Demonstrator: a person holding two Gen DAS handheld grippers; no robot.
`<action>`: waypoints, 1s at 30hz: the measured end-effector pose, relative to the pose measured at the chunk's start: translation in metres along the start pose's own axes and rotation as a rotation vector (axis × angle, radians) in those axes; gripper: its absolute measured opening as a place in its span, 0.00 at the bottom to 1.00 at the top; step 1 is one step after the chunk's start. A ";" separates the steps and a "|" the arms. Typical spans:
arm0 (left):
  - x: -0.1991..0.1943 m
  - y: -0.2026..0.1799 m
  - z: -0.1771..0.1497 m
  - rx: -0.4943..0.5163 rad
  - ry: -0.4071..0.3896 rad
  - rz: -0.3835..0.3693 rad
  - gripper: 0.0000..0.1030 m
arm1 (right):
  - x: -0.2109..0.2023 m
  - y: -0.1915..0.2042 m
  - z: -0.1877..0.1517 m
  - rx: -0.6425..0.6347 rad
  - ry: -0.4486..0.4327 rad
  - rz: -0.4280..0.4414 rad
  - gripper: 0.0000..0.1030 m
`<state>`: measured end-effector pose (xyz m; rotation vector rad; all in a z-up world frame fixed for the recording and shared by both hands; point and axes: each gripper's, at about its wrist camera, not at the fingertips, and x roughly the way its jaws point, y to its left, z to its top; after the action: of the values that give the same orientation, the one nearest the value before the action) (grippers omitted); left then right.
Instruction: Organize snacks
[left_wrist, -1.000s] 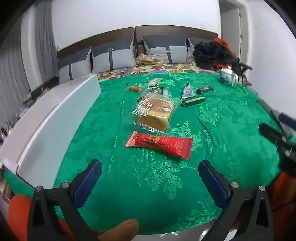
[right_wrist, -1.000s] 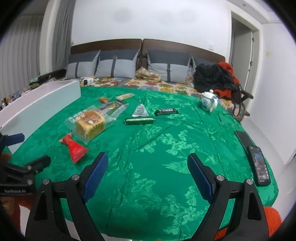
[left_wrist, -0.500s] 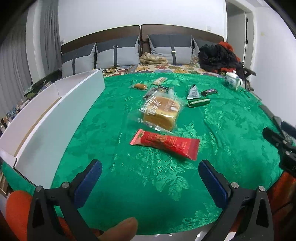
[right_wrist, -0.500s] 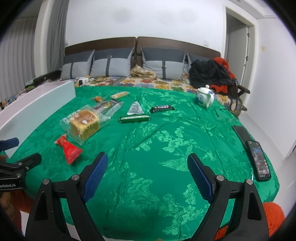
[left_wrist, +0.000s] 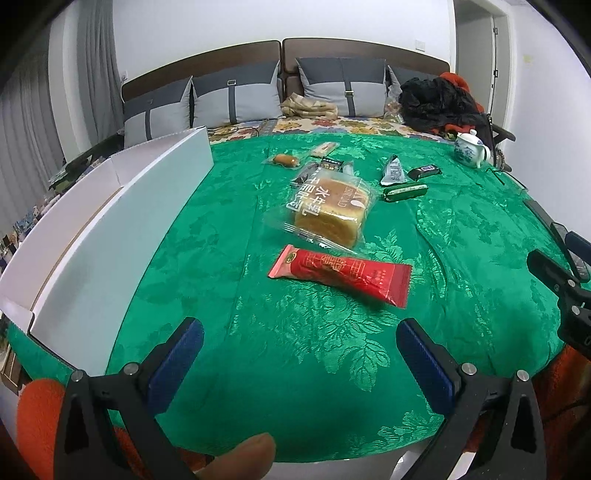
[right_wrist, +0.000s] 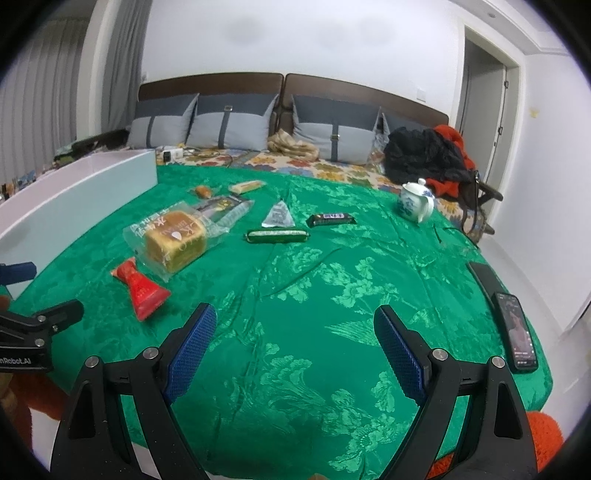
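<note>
Our left gripper (left_wrist: 299, 354) and right gripper (right_wrist: 293, 341) each had black triangular-framed arms, silver screws and blue textured finger pads (right_wrist: 400, 347). White lettering marked one black body. We wore fuzzy orange sleeves (left_wrist: 37, 424).

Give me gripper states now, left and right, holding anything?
Left gripper: open, holding nothing, above the green cloth, short of the red snack packet.
Right gripper: open, holding nothing, above bare cloth.

Left gripper (left_wrist: 299, 354) held low, jaws spread wide, nothing between the blue pads (left_wrist: 175, 360). Right gripper (right_wrist: 295, 347) likewise agape and empty. Fingertip (left_wrist: 240, 456) visible beneath the left.
</note>
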<state>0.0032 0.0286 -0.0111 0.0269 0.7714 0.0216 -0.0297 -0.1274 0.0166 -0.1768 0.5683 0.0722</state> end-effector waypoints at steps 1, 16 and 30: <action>0.000 0.001 0.000 0.000 0.001 0.002 1.00 | 0.001 0.000 -0.001 -0.002 0.006 -0.003 0.87; 0.004 0.004 -0.001 -0.001 0.020 0.009 1.00 | 0.004 0.001 -0.001 -0.006 0.012 0.009 0.87; 0.005 0.003 -0.002 0.004 0.028 0.012 1.00 | 0.006 0.003 -0.001 -0.003 0.019 0.017 0.87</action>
<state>0.0056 0.0320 -0.0164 0.0345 0.7990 0.0317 -0.0257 -0.1250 0.0122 -0.1763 0.5890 0.0877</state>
